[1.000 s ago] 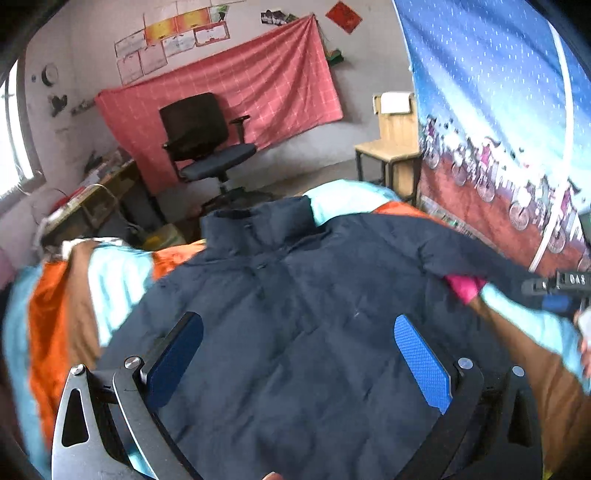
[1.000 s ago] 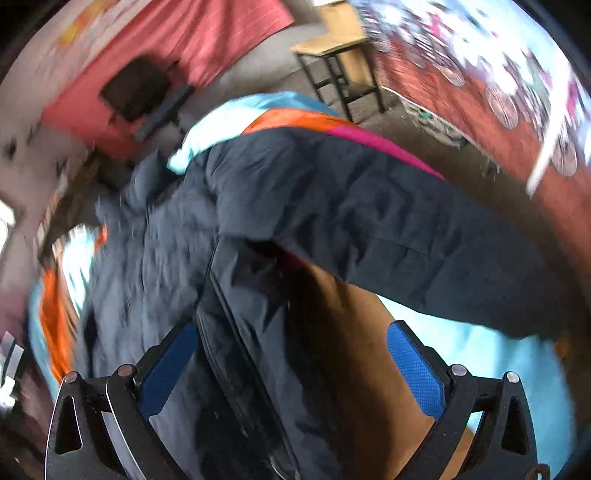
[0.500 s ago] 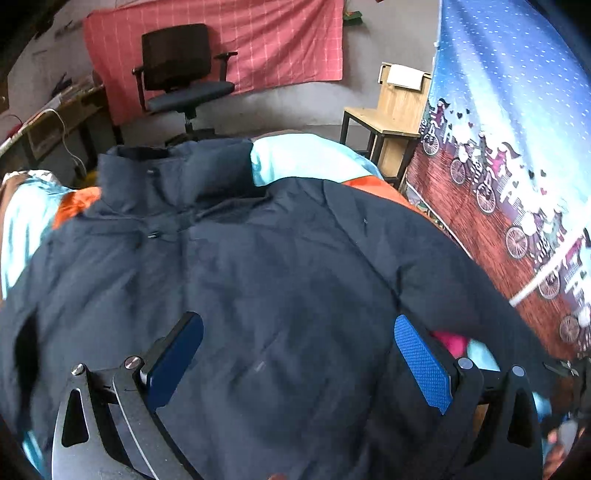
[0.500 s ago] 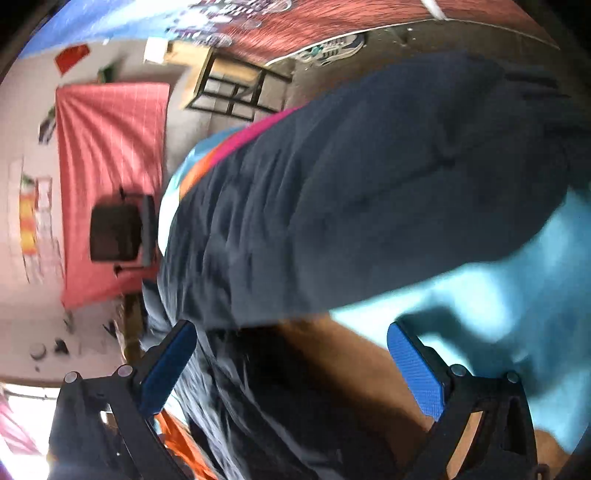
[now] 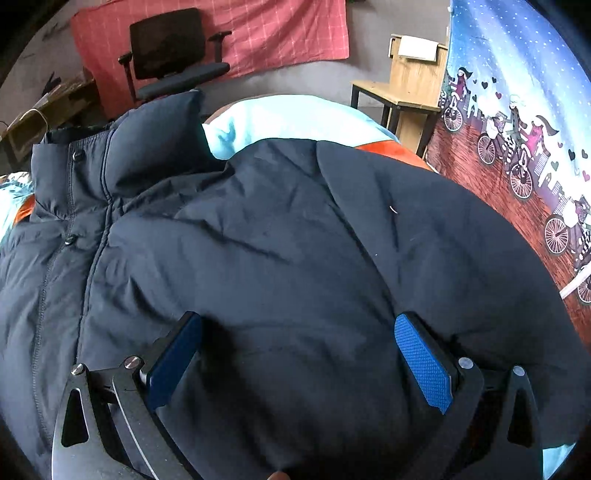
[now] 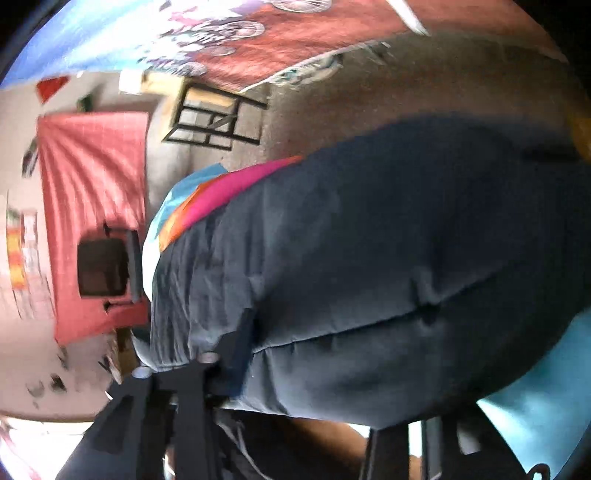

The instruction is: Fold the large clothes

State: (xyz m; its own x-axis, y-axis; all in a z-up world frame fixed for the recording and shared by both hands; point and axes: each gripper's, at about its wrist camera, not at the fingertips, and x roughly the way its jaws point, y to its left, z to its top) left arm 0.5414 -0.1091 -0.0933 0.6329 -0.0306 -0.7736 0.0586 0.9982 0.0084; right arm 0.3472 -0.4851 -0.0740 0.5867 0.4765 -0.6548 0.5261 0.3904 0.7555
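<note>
A large dark navy padded jacket [image 5: 266, 240] lies spread front-up on a bed with a multicoloured cover [image 5: 280, 118]; its collar [image 5: 122, 155] points to the far left. My left gripper [image 5: 295, 354] hovers just above the jacket's chest, jaws wide open and empty. In the right wrist view the jacket's sleeve [image 6: 388, 266] fills the frame. My right gripper [image 6: 314, 373] is rolled on its side with the sleeve lying across it. Its left finger [image 6: 236, 343] shows against the fabric; the right finger is hidden behind the sleeve.
A black office chair [image 5: 173, 62] and a red wall cloth [image 5: 280, 33] stand beyond the bed. A wooden chair [image 5: 402, 92] stands at the far right. A printed curtain with bicycles [image 5: 517, 129] hangs along the right side.
My left gripper moved forward and lower over the jacket's chest. My right gripper kept rolling and closed in on the sleeve, which now covers its right finger.
</note>
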